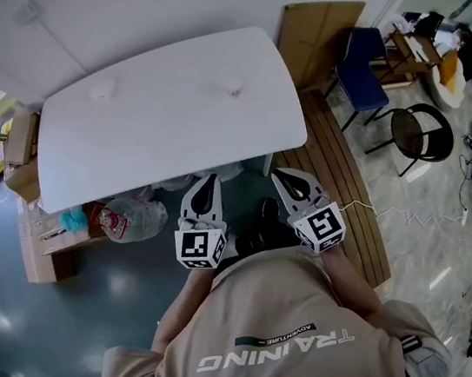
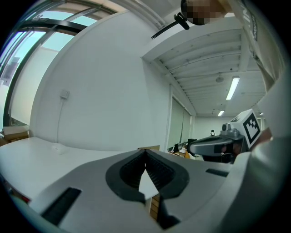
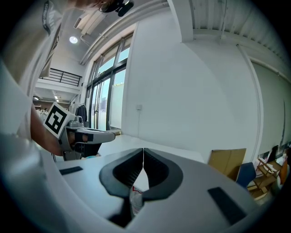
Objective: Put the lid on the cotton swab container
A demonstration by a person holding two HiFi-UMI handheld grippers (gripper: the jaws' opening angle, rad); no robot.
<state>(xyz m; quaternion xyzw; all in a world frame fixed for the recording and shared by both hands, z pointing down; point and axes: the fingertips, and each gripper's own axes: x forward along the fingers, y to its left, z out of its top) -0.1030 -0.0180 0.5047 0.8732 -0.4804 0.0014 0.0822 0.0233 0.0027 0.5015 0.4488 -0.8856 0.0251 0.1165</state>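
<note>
The left gripper (image 1: 208, 179) and right gripper (image 1: 280, 173) are hovering at the counter's (image 1: 167, 141) near edge, fingers closed on nothing. A left speck (image 1: 103, 91) and a right speck (image 1: 233, 90), presumably lid and container, are lying far off, well apart. A long reach is risking knocking either away.

**A:** Bench?
**B:** Bench (image 1: 162, 106): plain white, unpatterned.
**A:** Grippers?
**B:** Left gripper (image 1: 208, 181) and right gripper (image 1: 279, 174): pale grey shells, black pads. Marker cubes (image 1: 199, 246): black squares on white.
**A:** Clothing?
**B:** Shirt (image 1: 266, 328): beige, white lettering, one dark green strip.
**A:** Surroundings?
**B:** Cardboard sheet (image 1: 318, 35), brown. Chair (image 1: 363, 68), blue. Stool (image 1: 421, 133), black. Slatted decking (image 1: 345, 184), mid-brown wood. Floor (image 1: 80, 321), dark blue-grey with pale reflections.
</note>
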